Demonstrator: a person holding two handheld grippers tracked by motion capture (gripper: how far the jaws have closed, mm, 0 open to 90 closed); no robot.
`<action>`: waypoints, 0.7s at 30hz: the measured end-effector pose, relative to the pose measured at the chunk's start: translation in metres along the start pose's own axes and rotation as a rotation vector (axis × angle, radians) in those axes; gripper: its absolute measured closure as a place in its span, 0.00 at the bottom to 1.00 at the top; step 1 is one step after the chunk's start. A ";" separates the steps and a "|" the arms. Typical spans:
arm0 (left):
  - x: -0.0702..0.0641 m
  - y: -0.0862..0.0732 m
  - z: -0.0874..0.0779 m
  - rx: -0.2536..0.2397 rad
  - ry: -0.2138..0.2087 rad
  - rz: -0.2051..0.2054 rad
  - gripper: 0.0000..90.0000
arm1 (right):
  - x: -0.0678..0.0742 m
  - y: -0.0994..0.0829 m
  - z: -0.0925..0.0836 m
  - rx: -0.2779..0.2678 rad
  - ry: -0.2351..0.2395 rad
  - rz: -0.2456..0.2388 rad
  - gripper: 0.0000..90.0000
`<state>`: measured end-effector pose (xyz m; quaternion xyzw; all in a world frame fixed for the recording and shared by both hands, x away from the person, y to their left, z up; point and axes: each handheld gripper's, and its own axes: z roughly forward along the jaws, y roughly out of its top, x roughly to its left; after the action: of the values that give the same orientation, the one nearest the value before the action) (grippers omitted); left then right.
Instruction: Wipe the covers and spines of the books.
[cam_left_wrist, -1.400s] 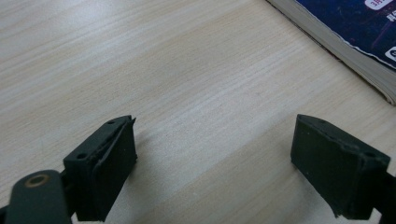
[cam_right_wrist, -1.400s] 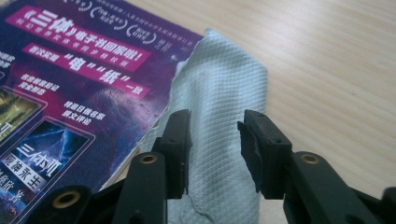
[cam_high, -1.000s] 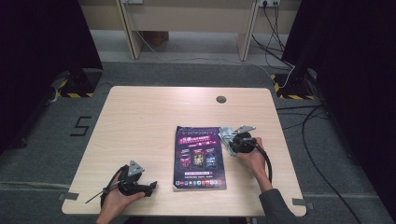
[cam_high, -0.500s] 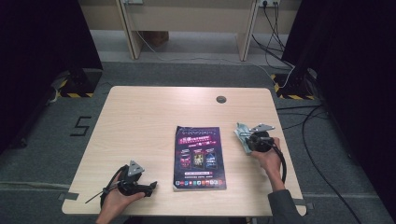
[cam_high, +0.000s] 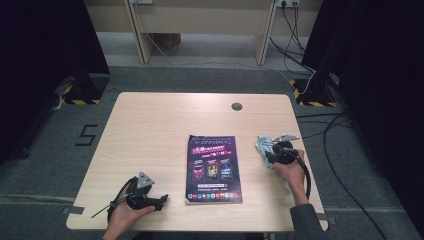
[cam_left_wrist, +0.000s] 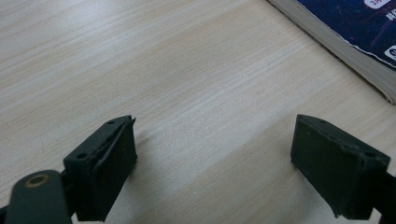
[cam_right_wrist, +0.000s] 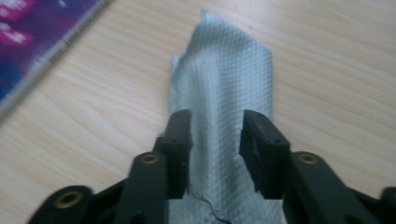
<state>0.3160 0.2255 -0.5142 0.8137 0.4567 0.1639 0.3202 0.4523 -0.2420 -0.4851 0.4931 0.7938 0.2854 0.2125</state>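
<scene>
A grey-green cloth (cam_right_wrist: 229, 74) lies flat on the wooden table (cam_high: 150, 130), just right of a purple-covered book (cam_high: 212, 167). My right gripper (cam_right_wrist: 215, 140) sits low over the cloth's near end. Its jaws have just been opening and now stand apart, with the cloth between them and not pinched. In the high view the right gripper (cam_high: 267, 150) and the cloth (cam_high: 262, 146) are beside the book's upper right corner. My left gripper (cam_left_wrist: 215, 168) rests open on bare wood near the front left, left gripper (cam_high: 162, 200) pointing toward the book (cam_left_wrist: 355, 28). Nothing is between its jaws.
A round cable hole (cam_high: 236, 106) is set in the table near its far edge. Cables (cam_high: 320, 125) trail over the floor at the right. The table's front edge runs close under both hands. Desk legs (cam_high: 140, 35) stand beyond the table.
My right hand has slid to the right, drawing the cloth off the book's edge. Its jaws have since spread apart. The left hand has stayed put.
</scene>
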 end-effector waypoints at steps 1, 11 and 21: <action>0.000 0.000 0.000 0.001 0.000 0.000 0.15 | 0.000 0.001 -0.001 -0.011 0.013 0.010 0.60; 0.000 -0.001 0.000 -0.002 -0.001 0.000 0.15 | 0.028 0.012 -0.002 -0.056 0.078 0.001 0.45; 0.001 0.002 -0.001 0.012 -0.001 0.002 0.16 | 0.047 0.014 0.004 -0.046 0.142 0.005 0.39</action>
<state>0.3169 0.2258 -0.5127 0.8162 0.4565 0.1609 0.3154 0.4444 -0.1933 -0.4817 0.4686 0.7990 0.3383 0.1661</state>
